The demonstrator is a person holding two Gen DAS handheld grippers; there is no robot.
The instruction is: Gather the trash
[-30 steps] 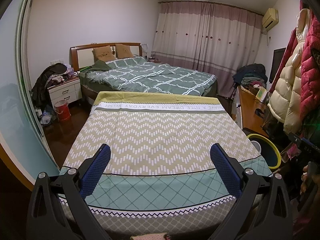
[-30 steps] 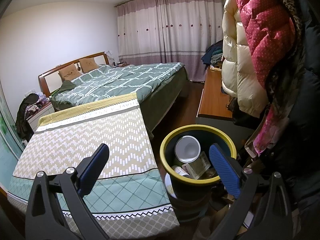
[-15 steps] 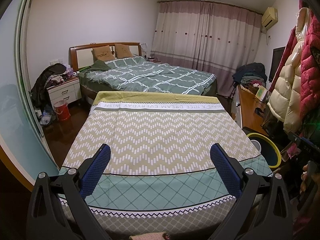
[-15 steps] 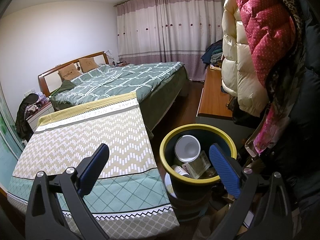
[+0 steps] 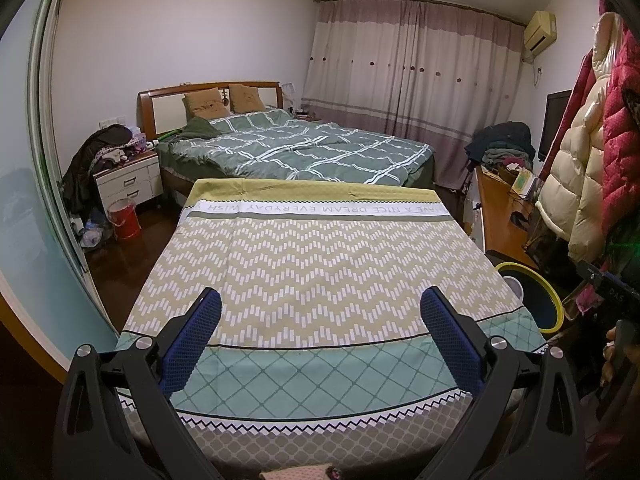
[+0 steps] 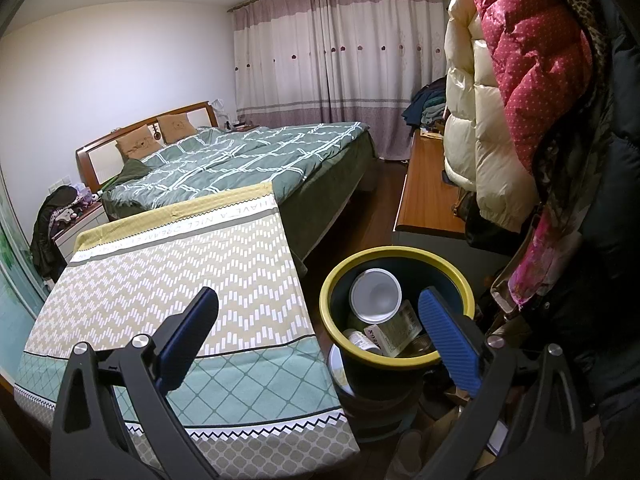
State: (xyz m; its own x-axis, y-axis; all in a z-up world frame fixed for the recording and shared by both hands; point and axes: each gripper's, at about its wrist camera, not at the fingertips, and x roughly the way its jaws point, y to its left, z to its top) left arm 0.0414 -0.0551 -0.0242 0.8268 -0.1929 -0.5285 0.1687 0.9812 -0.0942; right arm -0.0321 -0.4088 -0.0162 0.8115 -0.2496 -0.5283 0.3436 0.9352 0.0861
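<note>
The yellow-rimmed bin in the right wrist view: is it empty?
No, the yellow-rimmed bin already holds a white cup and a printed carton.

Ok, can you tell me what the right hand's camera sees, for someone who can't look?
The open right gripper hovers beside a yellow-rimmed bin holding a white cup and a box. A patterned cloth-covered table lies left, a green bed behind.

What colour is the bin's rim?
Yellow, on a dark bin; clearest in the right wrist view.
</note>
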